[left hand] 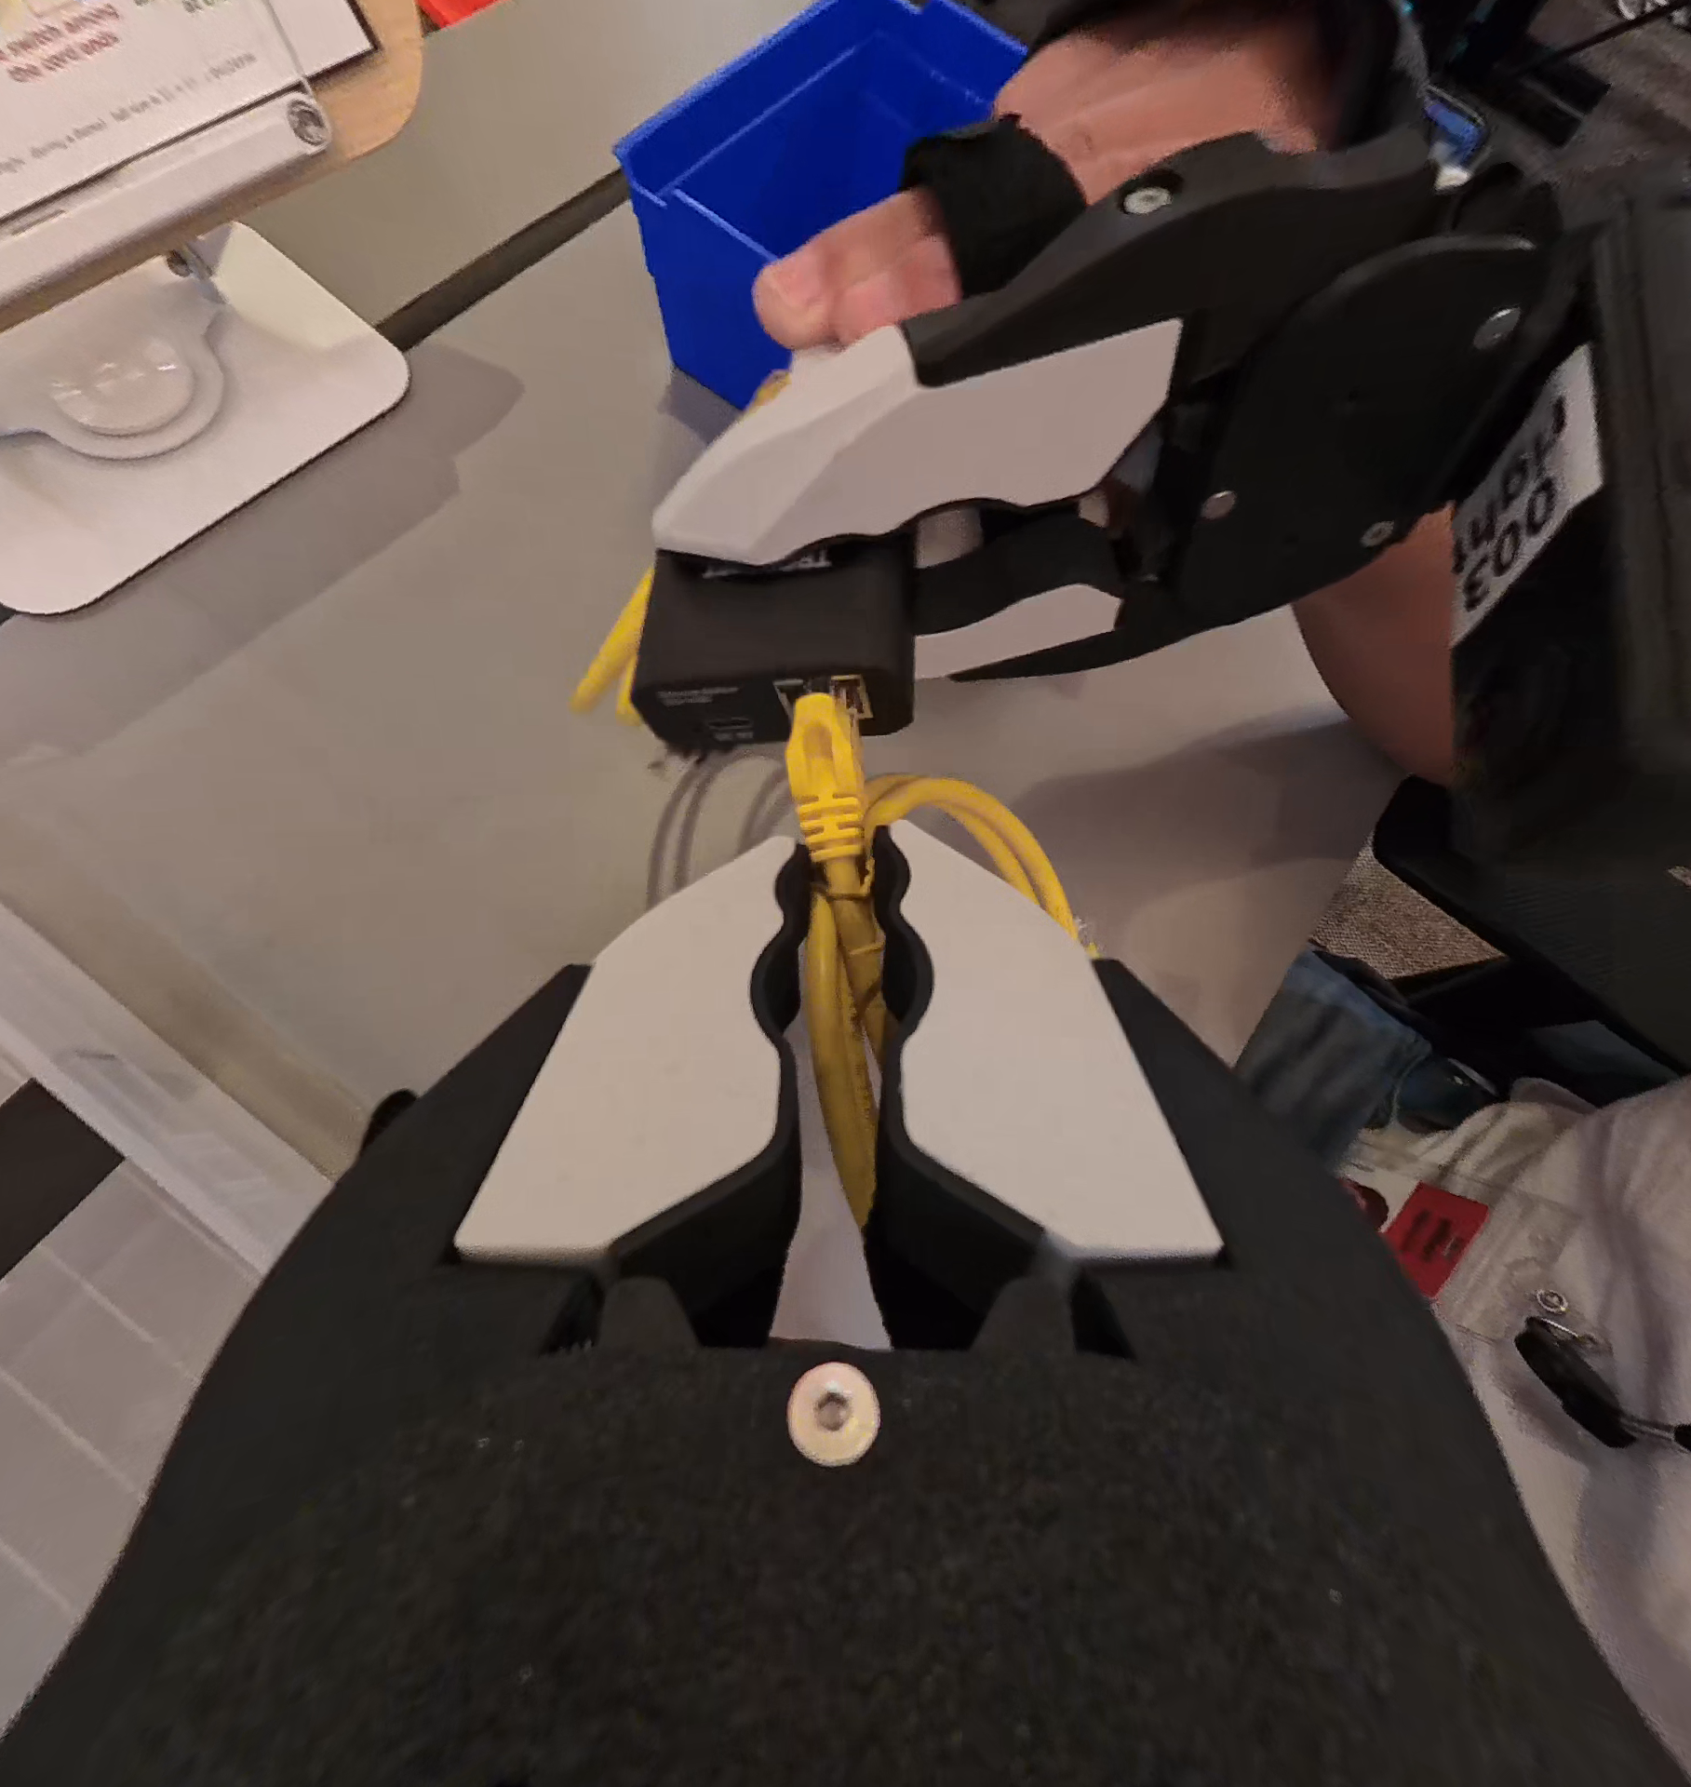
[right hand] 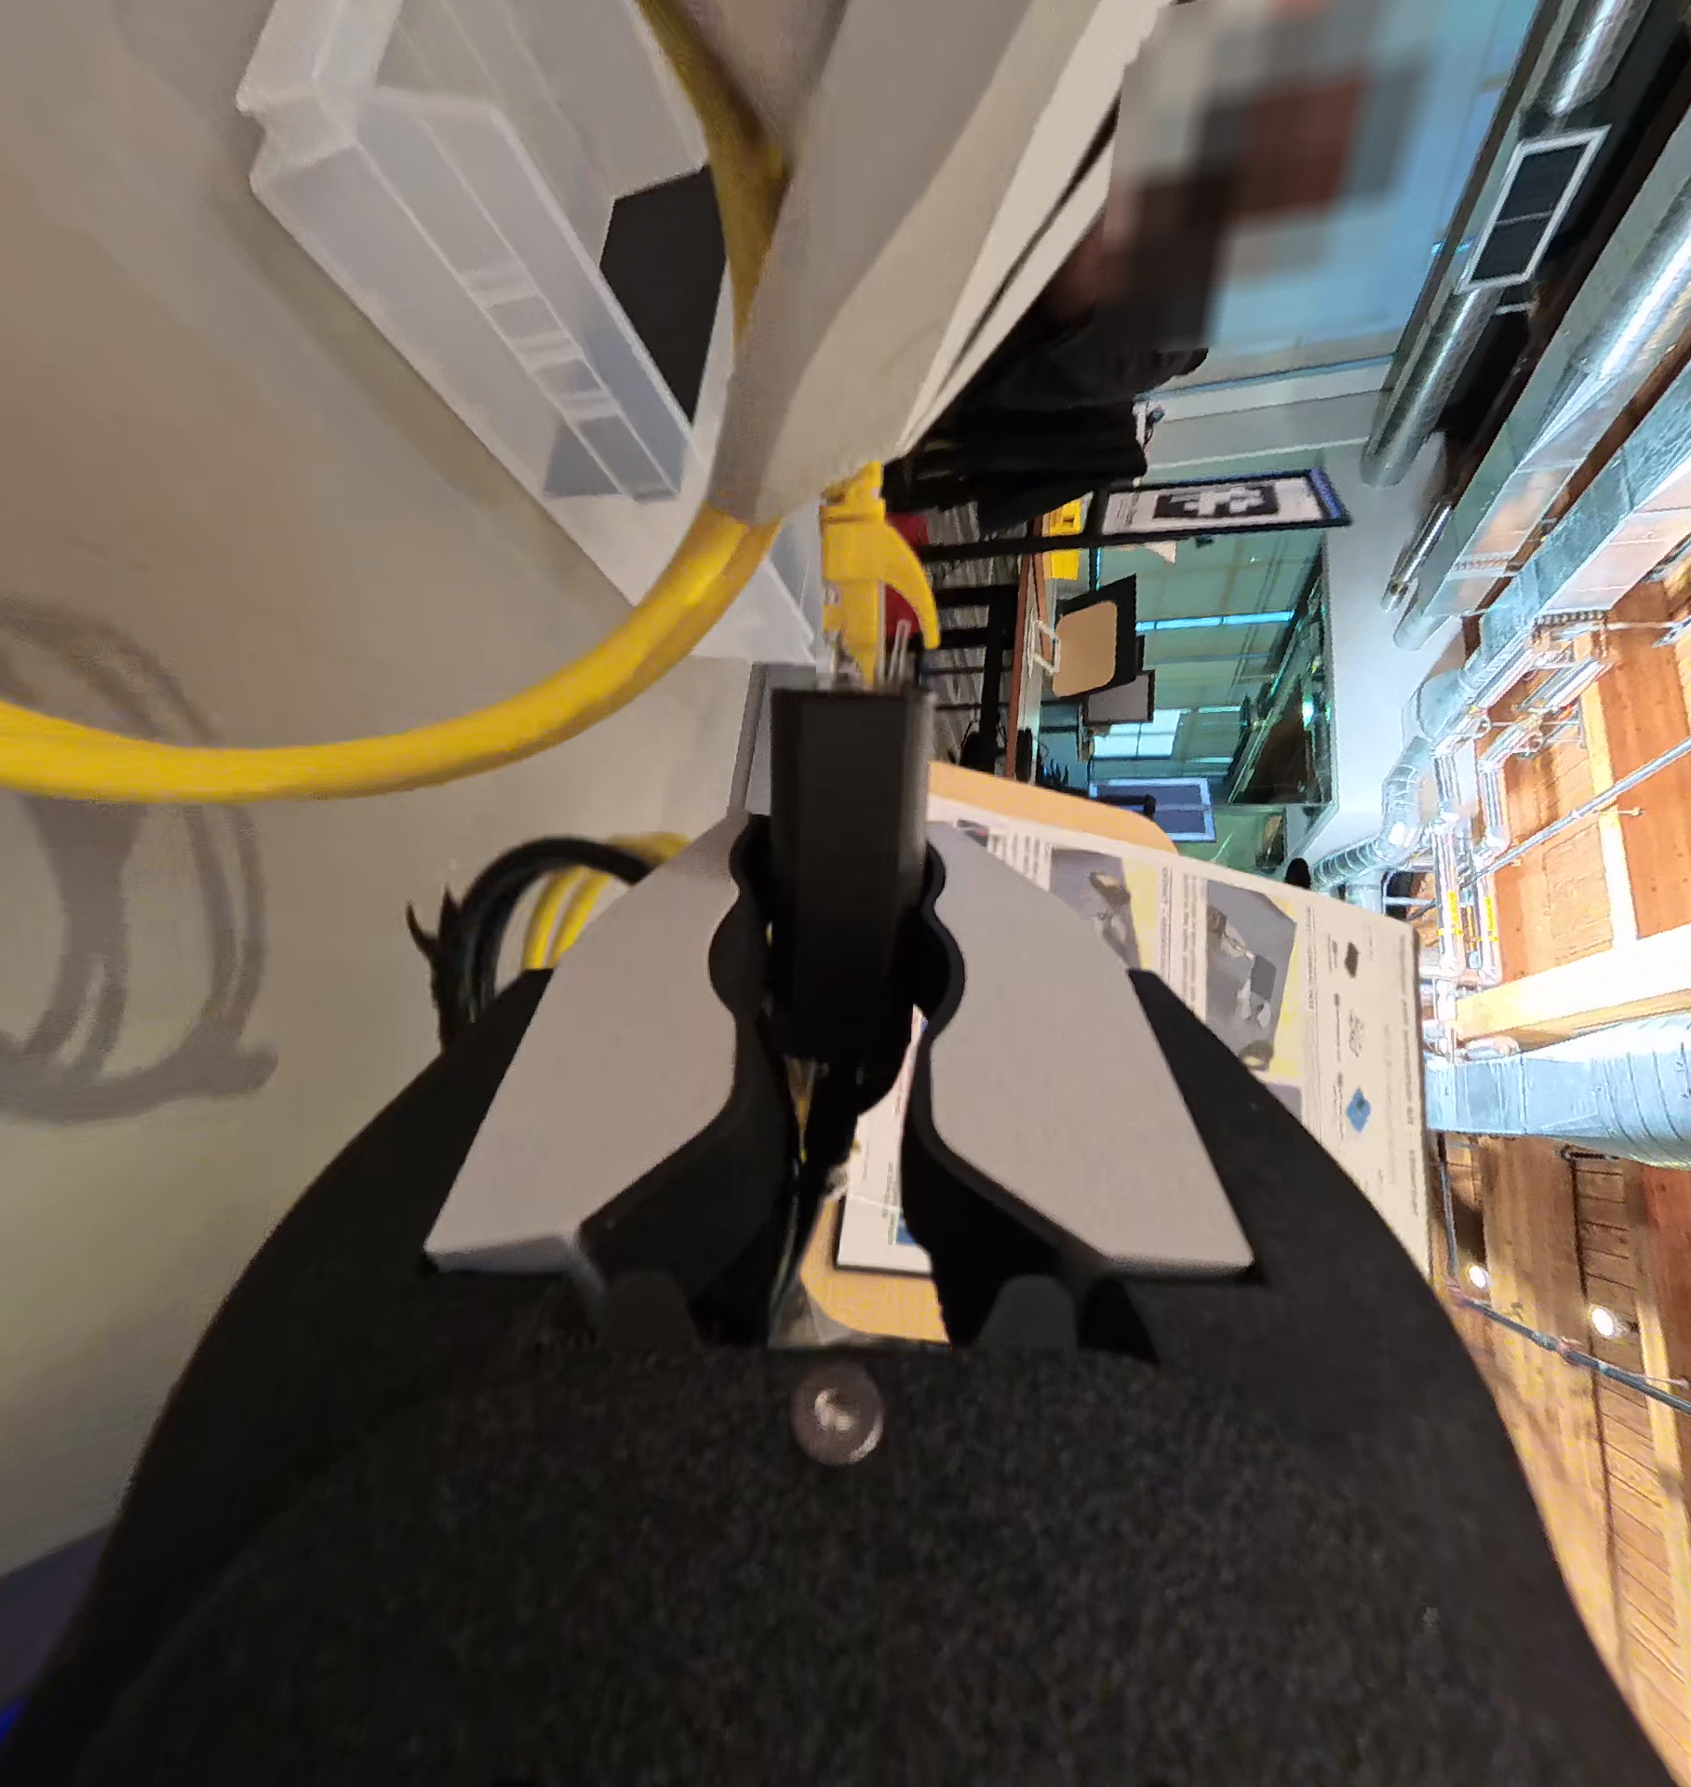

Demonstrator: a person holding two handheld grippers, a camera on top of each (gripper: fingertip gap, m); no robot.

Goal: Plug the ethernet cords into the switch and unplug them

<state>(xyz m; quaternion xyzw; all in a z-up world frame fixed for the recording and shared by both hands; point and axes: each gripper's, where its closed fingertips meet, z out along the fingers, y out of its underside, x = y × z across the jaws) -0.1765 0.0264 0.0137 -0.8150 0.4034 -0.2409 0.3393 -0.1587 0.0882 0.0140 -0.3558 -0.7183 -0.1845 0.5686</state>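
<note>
- Left edge of the left wrist view: a white stand carrying a printed sheet rests on the grey bench; it plays no part in the task.
- Centre foreground: the left tool is pinched on the yellow cord just behind the ribbed boot of its plug. Both fingertips press the cord, and several strands of the same coil run through the gap between them.
- Centre, just beyond: the plug tip sits at a port on the front face of the black switch. Whether it is fully seated cannot be told.
- The cord is judged light and limp. It would buckle if pushed from far back, so the hold belongs close to the stiff boot (as here). The plug's thin latch tab looks the fragile part.
- Right of centre: the right tool comes in from the right and clamps the switch top and bottom, lifted off the bench. The right wrist view confirms both fingers pressed on its narrow black body.
- The switch is judged small, rigid and smooth, so it could twist in the grip unless the plug is pushed in straight.
- Behind, upper right: a blue bin stands on the bench.
</note>
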